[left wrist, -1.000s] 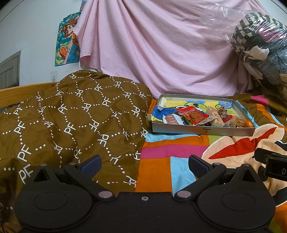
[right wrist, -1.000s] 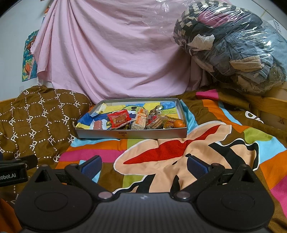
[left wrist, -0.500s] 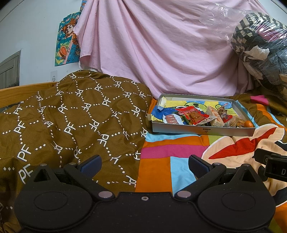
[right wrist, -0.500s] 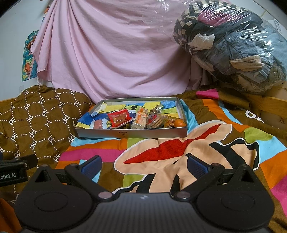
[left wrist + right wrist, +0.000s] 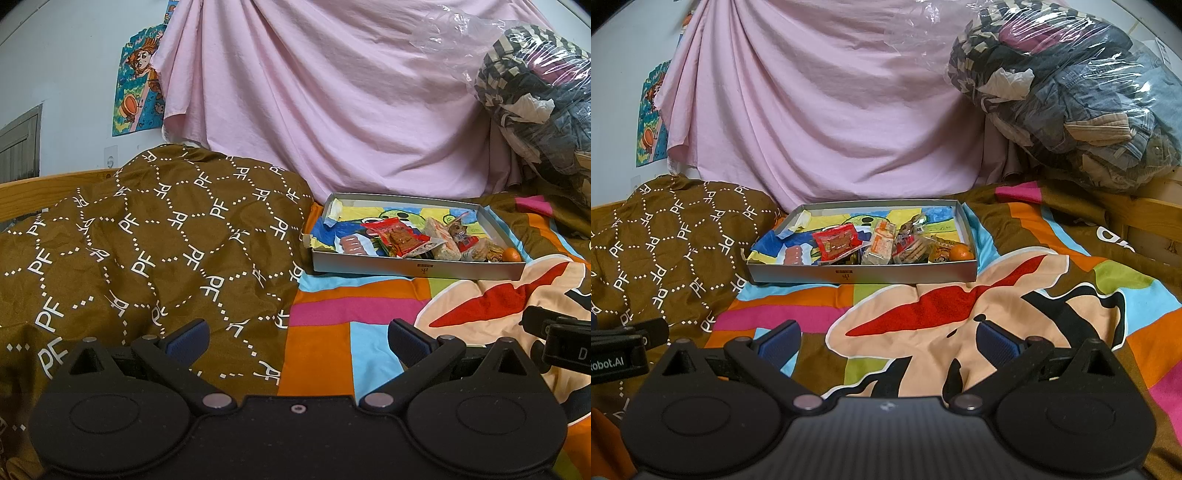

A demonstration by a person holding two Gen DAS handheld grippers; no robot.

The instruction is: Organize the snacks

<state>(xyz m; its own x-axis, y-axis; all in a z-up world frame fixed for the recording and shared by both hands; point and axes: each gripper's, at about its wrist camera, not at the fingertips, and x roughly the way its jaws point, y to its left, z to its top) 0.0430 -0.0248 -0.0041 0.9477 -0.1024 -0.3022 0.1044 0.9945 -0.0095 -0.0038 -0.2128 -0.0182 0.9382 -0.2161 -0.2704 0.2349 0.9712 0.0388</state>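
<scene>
A shallow grey box (image 5: 798,274) sits on the bed and holds several snacks: a red packet (image 5: 836,240), a pale wrapped bar (image 5: 881,246), biscuit packs (image 5: 913,249), a small orange (image 5: 961,252) and pink sausages (image 5: 793,254). The box also shows in the left wrist view (image 5: 373,266), with the red packet (image 5: 397,237) in it. My left gripper (image 5: 297,341) is open and empty, well short of the box. My right gripper (image 5: 886,341) is open and empty, also well short of it.
A brown patterned quilt (image 5: 147,243) is heaped to the left. A colourful cartoon blanket (image 5: 960,314) covers the bed. A pink sheet (image 5: 820,110) hangs behind the box. A clear bag of clothes (image 5: 1071,92) sits at the back right.
</scene>
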